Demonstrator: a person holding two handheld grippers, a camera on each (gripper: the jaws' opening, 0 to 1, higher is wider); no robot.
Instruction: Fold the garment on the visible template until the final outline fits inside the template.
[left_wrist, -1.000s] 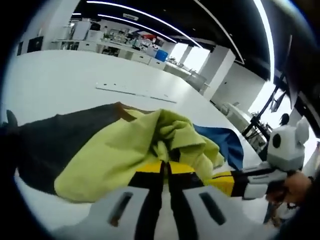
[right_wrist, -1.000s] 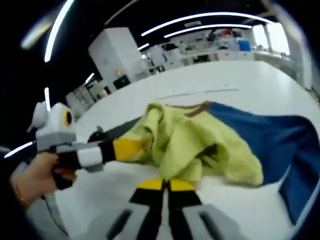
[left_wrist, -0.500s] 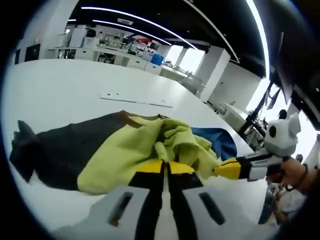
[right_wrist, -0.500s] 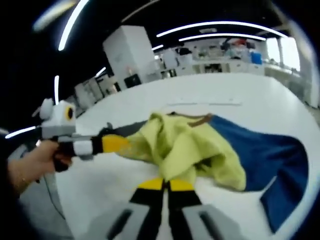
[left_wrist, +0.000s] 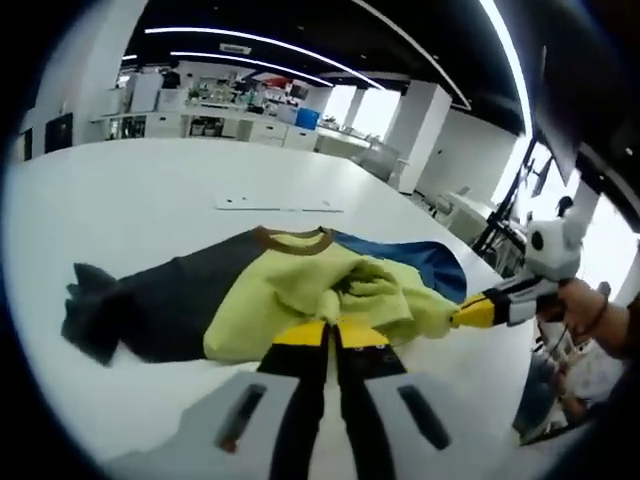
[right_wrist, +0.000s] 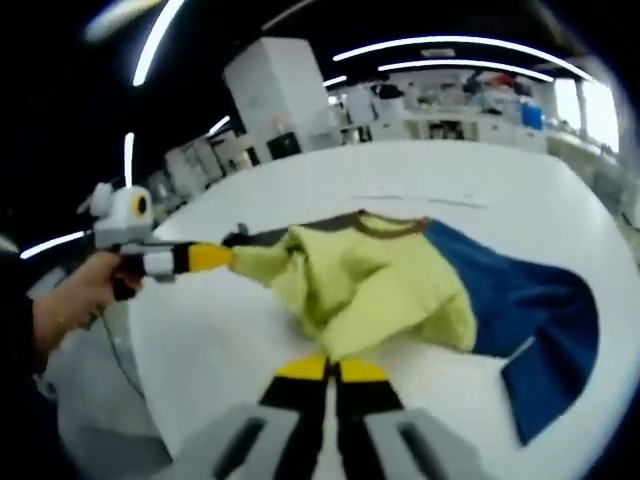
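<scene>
In the left gripper view, the left tool (left_wrist: 332, 335) rises from the bottom with its yellow-tipped jaws pressed together on the near hem of the garment (left_wrist: 300, 290). The garment lies across the white bench (left_wrist: 150, 190), well in from the bench's far edge: a lime-green body with a brown collar (left_wrist: 292, 238), a dark grey sleeve (left_wrist: 150, 305) stretched one way and a blue sleeve (left_wrist: 410, 262) the other. A hand (left_wrist: 580, 305) holds the right tool (left_wrist: 462, 317), which comes in from the right; its yellow tip touches the bunched green cloth, though whether its jaws are closed cannot be told here. Thin pale strips (left_wrist: 280, 206) lie flat on the bench beyond the collar.

In the right gripper view, the right tool (right_wrist: 332, 368) has its jaws closed on the green hem nearest it. The blue sleeve (right_wrist: 530, 320) reaches toward the bench's near edge. The left tool (right_wrist: 228, 256), held by a hand (right_wrist: 75, 300), meets a stretched corner of green cloth
</scene>
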